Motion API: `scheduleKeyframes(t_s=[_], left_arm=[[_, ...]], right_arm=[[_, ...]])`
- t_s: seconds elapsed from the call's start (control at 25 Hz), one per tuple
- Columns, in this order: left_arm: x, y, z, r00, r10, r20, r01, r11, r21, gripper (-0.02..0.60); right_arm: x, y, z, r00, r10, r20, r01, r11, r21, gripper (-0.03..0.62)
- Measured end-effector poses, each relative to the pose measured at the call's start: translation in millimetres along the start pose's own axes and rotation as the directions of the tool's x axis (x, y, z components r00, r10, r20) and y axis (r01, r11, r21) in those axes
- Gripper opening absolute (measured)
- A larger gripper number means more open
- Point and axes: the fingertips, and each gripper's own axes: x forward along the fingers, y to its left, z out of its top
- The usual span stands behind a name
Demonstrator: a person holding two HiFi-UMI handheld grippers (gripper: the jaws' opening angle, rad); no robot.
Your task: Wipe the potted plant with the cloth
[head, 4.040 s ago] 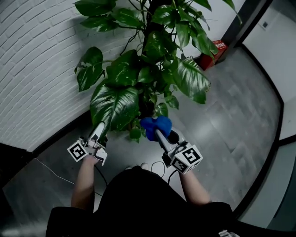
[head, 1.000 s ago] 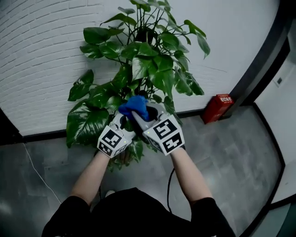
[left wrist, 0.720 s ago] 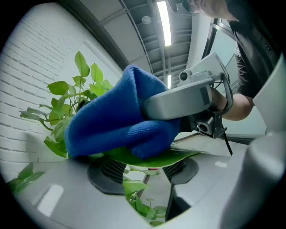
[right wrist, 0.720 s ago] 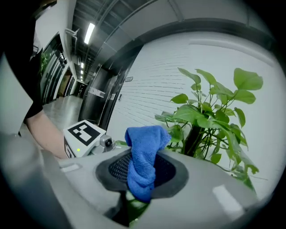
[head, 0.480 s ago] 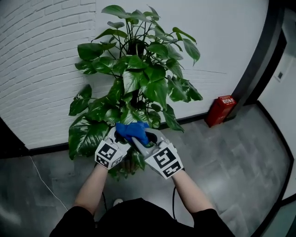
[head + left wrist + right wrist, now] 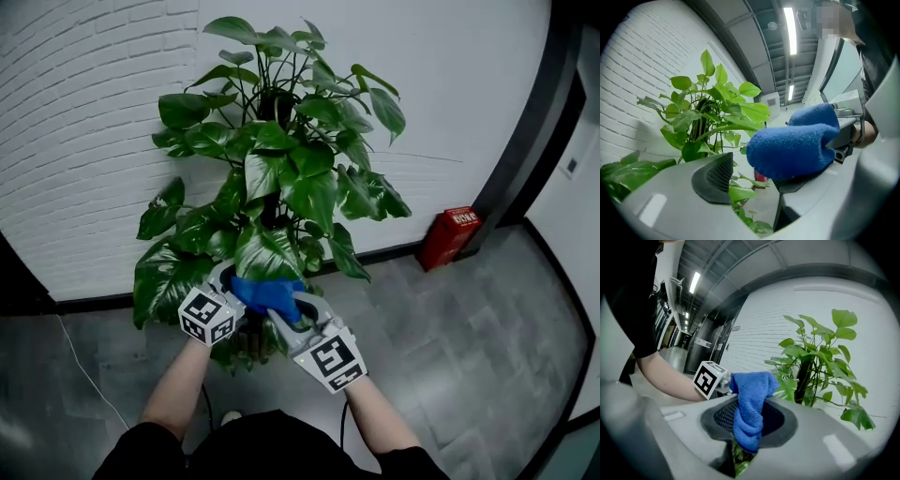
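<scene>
The left hand-held gripper (image 6: 225,278) stands part open beside a low leaf (image 6: 265,253) of the potted plant (image 6: 281,169), with nothing clamped. Over the last second the cloth (image 6: 267,292) has travelled down from the middle foliage to this leaf's lower edge, pinched in the closed right hand-held gripper (image 6: 284,307). This stroke is judged near its end; other leaves remain.

Potted plant (image 6: 281,159): tall and bushy, with glossy green heart-shaped leaves on long stems around a dark upright centre pole. It stands by the white brick wall (image 6: 84,141); the pot is hidden by foliage. Cloth (image 6: 267,292): blue, fuzzy, bunched into a wad and pinched between the right gripper's (image 6: 749,423) jaws. It sits just below the tip of a big low front leaf (image 6: 267,251); contact is unclear.
</scene>
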Motion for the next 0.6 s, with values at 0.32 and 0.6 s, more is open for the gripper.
scheduleKeyframes(t_s=[0.32,0.6], left_arm=[[5,6,8,0.999,0.028,0.043,-0.026,0.999,-0.036,0.235],[0,-2,5,0.999,0.026,0.041,-0.024,0.998,-0.049,0.235]], right_arm=[[-15,-1,-18,1.000,0.002,-0.021,-0.001,0.999,0.038,0.089],[-63,-5,-12,1.000,-0.023,0.017,0.022,0.997,0.069,0.089]])
